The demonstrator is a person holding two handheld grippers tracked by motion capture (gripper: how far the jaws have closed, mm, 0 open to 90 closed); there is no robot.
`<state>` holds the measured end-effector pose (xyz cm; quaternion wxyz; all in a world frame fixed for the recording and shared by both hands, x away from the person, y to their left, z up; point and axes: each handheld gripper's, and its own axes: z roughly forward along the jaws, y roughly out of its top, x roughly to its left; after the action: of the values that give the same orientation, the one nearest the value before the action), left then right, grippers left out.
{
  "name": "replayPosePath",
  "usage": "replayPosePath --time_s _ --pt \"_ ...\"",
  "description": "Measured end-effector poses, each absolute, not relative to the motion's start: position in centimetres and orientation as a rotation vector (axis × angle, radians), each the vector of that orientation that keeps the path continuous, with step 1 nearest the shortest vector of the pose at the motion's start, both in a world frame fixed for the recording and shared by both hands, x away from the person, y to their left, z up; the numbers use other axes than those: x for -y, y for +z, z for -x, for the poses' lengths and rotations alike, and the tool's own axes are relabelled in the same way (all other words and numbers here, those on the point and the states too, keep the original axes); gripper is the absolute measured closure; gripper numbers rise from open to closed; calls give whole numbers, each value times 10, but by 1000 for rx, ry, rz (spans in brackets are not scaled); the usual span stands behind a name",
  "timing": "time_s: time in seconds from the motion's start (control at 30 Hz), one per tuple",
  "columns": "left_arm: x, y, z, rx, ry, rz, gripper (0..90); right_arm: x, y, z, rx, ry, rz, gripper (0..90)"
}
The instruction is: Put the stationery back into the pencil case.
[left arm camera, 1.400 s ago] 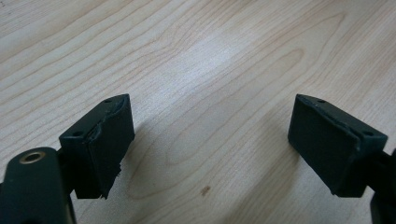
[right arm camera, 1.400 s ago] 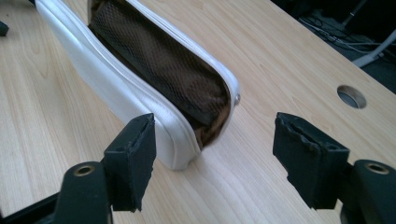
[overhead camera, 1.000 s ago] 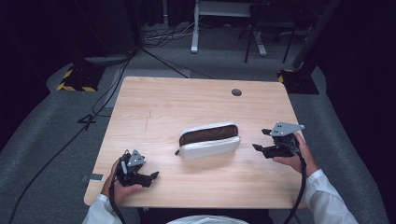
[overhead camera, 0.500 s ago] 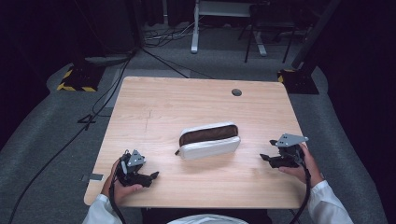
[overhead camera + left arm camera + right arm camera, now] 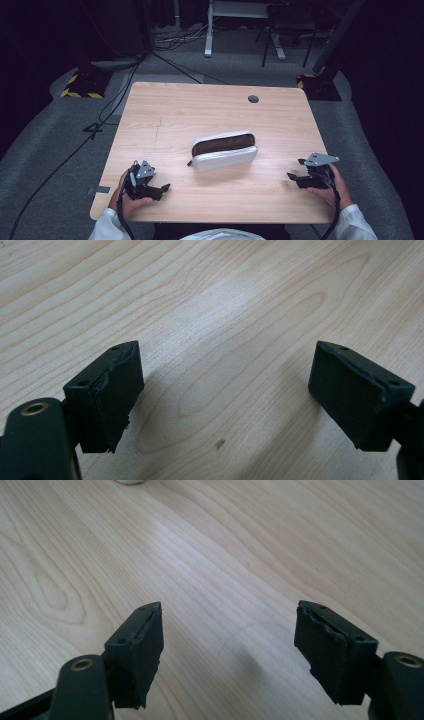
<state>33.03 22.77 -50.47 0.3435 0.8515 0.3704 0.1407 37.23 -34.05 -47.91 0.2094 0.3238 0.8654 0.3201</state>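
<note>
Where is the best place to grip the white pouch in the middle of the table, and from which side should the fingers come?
Probably grip the white pouch across its near long edge, coming from above on the person's side. It lies flat, long side toward the person, its open brown mouth on the far side, so the near wall looks like a narrow, closed ridge. Both grippers are open and apart from it.

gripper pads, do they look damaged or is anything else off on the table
The pads look worn: the left gripper pads and right gripper pads have ragged, torn edges. The pouch lies open and slightly askew on the table.
</note>
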Motion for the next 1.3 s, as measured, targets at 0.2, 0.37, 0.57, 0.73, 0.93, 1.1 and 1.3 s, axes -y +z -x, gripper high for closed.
replayPosePath --time_s 0.2,0.37,0.57,0.73,0.93,1.1,1.3 --pt "-227 -505 -330 -967 361 -2209 149 358 -489 -363 -2381 912 -977 282" --pt "-227 -505 -330 -966 362 -2209 149 371 -494 -355 -2354 952 -1042 276" --pt "-227 -505 -330 -968 360 -2208 149 382 -500 -347 -2324 982 -1103 260" --pt "-227 -505 -330 -969 359 -2208 149 389 -504 -342 -2288 1017 -1172 227" --pt "-228 -505 -330 -965 362 -2210 149 390 -504 -342 -2285 1014 -1177 222" --pt "-227 -505 -331 -966 365 -2211 147 389 -504 -342 -2278 1010 -1186 221" --pt "-227 -505 -331 -966 365 -2211 147 389 -504 -342 -2278 1011 -1188 220"
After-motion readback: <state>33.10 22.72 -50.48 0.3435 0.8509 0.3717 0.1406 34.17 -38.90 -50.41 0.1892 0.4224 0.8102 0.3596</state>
